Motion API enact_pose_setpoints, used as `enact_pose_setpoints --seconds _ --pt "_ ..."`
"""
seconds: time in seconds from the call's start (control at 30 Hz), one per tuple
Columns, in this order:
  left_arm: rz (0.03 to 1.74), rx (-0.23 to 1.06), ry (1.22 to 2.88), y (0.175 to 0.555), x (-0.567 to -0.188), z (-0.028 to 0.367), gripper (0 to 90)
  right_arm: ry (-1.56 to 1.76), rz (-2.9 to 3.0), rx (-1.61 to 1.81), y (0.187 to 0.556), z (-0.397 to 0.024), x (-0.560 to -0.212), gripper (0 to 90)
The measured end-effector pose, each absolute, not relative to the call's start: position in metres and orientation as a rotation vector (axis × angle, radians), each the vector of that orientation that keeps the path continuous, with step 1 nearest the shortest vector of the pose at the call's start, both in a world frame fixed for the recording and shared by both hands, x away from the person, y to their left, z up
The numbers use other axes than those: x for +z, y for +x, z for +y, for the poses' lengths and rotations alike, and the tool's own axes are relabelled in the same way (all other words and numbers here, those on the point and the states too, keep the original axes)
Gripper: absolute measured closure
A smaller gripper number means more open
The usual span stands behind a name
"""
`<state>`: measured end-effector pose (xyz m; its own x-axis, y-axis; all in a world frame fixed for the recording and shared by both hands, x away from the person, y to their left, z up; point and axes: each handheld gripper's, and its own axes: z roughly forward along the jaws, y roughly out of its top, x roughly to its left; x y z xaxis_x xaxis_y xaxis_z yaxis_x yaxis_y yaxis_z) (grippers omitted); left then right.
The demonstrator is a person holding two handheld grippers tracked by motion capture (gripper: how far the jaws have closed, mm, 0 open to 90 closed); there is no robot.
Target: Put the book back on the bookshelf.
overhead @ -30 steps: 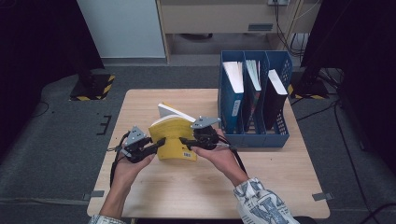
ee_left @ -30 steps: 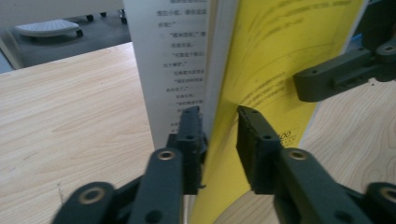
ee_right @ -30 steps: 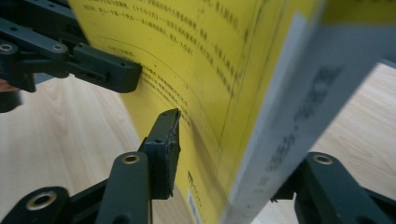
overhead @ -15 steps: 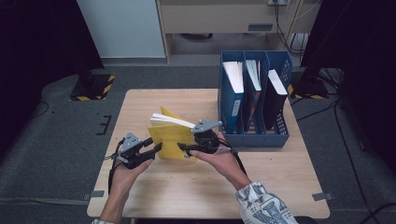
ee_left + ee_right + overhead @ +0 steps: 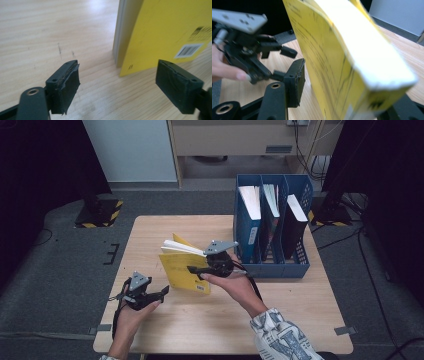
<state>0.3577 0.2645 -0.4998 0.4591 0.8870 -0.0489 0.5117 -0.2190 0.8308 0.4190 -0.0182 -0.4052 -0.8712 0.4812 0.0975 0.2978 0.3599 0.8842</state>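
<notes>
A yellow paperback book stands tilted on edge at the middle of the table, its white page block facing up. My right gripper holds it from the right; its jaws have just been closing, and the book sits between them. My left gripper hovers low to the book's left, apart from it. Its jaws have just been opening and now stand open with nothing between them. In the left gripper view the book's lower corner rests on the wood just ahead. The left gripper also appears beyond the book.
A blue file holder with three compartments stands at the table's right rear, with books or folders upright in each. The wooden table has bare surface along its front and left. Dark floor and stands surround it.
My left gripper has let go of the book, opened, and dropped back toward the front left. The book has swung from low between both grippers to standing in the right gripper alone.
</notes>
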Motion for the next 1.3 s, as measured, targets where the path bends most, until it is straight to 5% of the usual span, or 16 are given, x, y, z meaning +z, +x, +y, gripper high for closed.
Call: enact_pose_setpoints --seconds 0.97,1.3 --pt "1.197 0.524 1.967 0.362 -0.511 0.266 9.8 0.755 2.418 1.629 0.438 -0.006 -0.401 55.5" --pt "1.199 0.514 1.976 0.362 -0.512 0.265 10.6 0.757 2.41 1.615 0.44 -0.007 -0.401 71.2"
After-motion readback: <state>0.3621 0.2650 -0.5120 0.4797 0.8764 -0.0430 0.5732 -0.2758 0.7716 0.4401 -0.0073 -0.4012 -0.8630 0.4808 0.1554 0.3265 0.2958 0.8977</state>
